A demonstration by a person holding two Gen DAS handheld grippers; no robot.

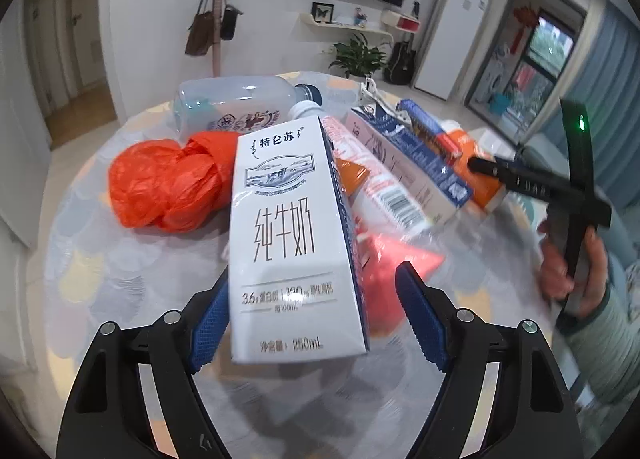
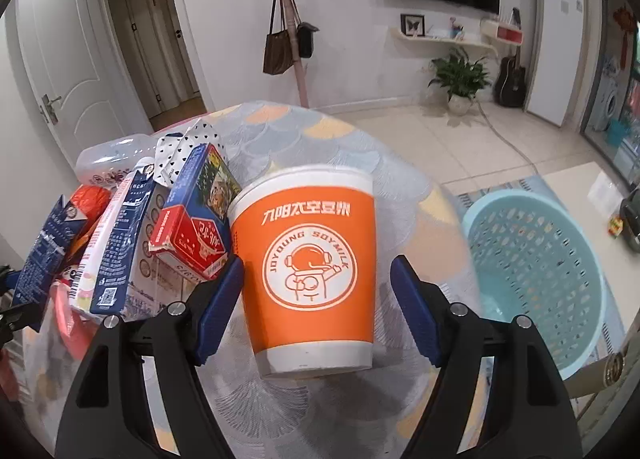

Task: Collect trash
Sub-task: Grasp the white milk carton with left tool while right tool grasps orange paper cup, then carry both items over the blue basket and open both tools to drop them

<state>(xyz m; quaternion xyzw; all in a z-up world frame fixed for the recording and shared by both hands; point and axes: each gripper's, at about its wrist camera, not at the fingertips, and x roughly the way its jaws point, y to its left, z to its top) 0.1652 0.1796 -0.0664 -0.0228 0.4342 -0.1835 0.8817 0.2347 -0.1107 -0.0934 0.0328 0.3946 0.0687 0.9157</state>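
Your left gripper (image 1: 316,315) has its blue, bumpy pads wide apart around a tall white milk carton (image 1: 294,243). The carton is a smooth, shiny box standing in the middle of the left wrist view. The left pad (image 1: 210,329) sits right against the carton's side; the right pad (image 1: 422,319) stands clear of it, so nothing is squeezed yet.

Behind the carton, at the upper left, lies a crinkly orange plastic bag (image 1: 168,183) and a clear, round plastic bottle (image 1: 240,107) on its side. All of it rests on a round table (image 1: 80,259) with a soft scale-pattern cloth.

Your right gripper (image 2: 316,303) is also wide open, around an orange paper cup (image 2: 308,263) in the middle of the right wrist view. The cup is round and smooth with a white rim. Both pads stand a little off its sides.

At the left of that view is a pile of flat cardboard cartons (image 2: 120,235). At the right, below the table, sits a light blue plastic basket (image 2: 536,259) full of little holes.
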